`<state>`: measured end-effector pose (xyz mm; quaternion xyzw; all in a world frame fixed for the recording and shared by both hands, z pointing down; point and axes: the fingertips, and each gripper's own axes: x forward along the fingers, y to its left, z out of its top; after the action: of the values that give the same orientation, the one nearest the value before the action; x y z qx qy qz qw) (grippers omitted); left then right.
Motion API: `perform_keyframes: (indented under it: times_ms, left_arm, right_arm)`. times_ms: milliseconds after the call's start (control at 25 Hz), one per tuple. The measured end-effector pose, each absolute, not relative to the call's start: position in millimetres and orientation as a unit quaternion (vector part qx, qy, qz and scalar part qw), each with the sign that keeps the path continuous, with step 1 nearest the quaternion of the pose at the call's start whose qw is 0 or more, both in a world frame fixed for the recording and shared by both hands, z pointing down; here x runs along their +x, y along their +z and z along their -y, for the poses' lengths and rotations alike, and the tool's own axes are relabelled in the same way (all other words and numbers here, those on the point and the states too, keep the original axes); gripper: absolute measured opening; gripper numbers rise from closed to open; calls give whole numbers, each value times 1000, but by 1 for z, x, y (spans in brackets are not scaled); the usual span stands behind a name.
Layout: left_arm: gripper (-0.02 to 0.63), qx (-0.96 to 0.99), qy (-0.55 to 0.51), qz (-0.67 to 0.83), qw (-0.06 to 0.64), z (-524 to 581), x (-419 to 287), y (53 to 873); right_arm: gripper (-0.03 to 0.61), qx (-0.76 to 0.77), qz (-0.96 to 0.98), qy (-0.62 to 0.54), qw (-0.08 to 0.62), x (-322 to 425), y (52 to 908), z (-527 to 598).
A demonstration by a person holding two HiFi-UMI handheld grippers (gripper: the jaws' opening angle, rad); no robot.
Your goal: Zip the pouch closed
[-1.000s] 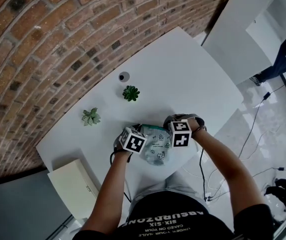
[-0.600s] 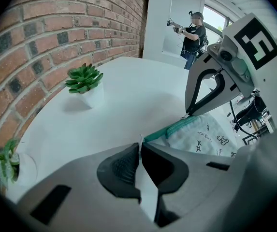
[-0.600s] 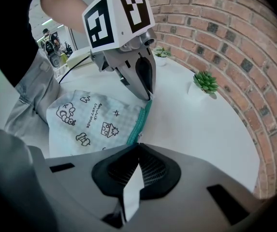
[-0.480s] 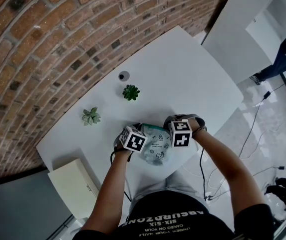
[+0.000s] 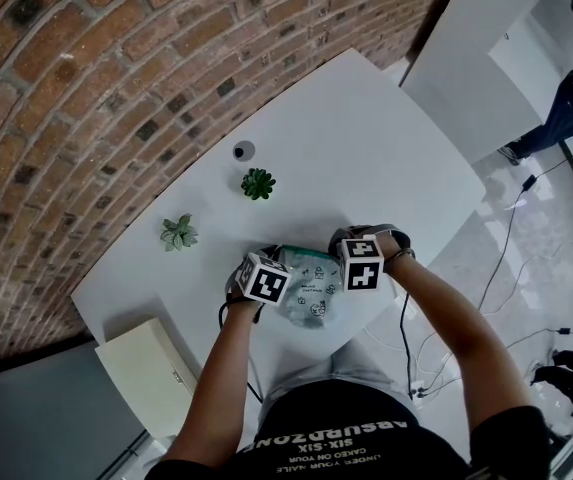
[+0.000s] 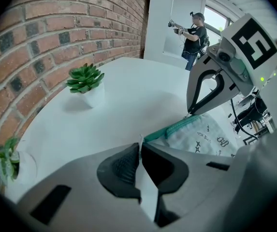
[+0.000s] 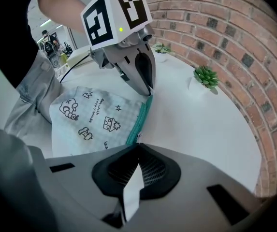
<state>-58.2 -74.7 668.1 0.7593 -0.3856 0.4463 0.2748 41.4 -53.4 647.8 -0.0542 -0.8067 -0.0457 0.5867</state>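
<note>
A pale mint pouch printed with small cartoons lies at the near edge of the white table. Its teal zipper edge runs between my two grippers. My left gripper is shut on the pouch's left end, where the teal edge enters its jaws. My right gripper is shut on the opposite end of the zipper edge, which meets its pads. Each gripper shows in the other's view: the right one and the left one, both pointing steeply down. The zipper pull itself is hidden.
Two small potted succulents and a small dark round object stand farther back on the table. A cream box sits at the lower left. The brick wall borders the table's far side. Cables lie on the floor at right.
</note>
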Motion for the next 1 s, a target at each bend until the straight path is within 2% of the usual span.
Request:
perform_keyframes:
  times_ms: [1000]
  left_arm:
    - [23,754,451,389,277,75,-59,666]
  right_arm:
    - [0,-37,812,-39,581,56,648,48]
